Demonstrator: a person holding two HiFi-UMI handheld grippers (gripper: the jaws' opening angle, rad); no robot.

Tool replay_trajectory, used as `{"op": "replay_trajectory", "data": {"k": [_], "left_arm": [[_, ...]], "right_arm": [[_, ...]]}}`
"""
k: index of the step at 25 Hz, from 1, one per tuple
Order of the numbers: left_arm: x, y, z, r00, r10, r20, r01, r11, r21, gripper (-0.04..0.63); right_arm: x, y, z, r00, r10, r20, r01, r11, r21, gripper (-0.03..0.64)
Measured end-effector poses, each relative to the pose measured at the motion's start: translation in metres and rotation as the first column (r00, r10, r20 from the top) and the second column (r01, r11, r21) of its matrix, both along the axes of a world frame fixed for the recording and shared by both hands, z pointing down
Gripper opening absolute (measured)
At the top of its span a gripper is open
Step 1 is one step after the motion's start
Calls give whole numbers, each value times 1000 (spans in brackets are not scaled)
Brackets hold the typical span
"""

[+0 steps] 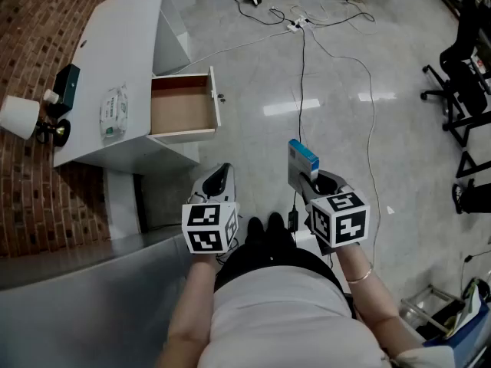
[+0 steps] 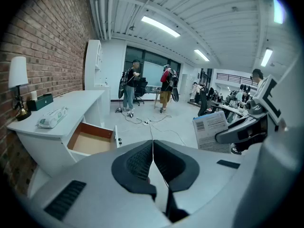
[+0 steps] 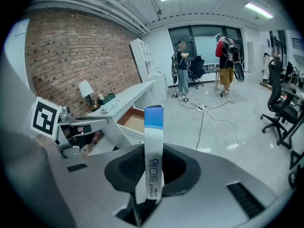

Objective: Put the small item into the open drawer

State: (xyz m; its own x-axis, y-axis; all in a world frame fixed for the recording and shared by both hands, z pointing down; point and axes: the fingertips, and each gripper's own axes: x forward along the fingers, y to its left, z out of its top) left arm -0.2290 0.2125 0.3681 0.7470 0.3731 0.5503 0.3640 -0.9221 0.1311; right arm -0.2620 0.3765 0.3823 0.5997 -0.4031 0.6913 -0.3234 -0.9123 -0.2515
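Small flat white box, blue end [image 1: 302, 158] — clamped upright in right gripper [image 1: 313, 181] jaws, well apart from open brown-bottomed drawer [image 1: 181, 107] of white desk [image 1: 115, 52]; left gripper [image 1: 220, 176] — jaws together, empty

White tabletop [image 1: 123, 44] against brick wall [image 1: 38, 29]. On it:
- lamp [image 1: 21, 116], white shade, by wall
- dark green box [image 1: 67, 85] just beside lamp
- wipes pack [image 1: 113, 112] lying flat, apart from box

Glossy grey floor [image 1: 383, 136]. Cables [image 1: 337, 44] trail across it from power strip [image 1: 295, 24]. Black office chairs [image 1: 460, 83] at right edge. Two people [image 2: 129, 87] standing far back by windows. Strip lights [image 2: 160, 26] on ceiling.
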Motion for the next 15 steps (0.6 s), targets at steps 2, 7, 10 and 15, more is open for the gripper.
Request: {"op": "replay_trajectory", "data": {"k": [2,7,10,15], "left_arm": [[0,0,0,1000,-6,-3,6,1000,2,23],[0,3,-2,1000,-24,-7,24,1000,6,23],[2,3,-5,999,-36,-17,36,999,11,23],[7,0,-6,998,-58,-29,59,998,31,23]], "right_arm": [[0,1,0,1000,1,-3,-1,1000,12,74],[2,7,-3,1000,10,-12,-10,998,57,78],[4,8,-7,1000,7,-24,-6,998,70,80],[12,8,-8,999,-8,-41,12,996,87,83]]}}
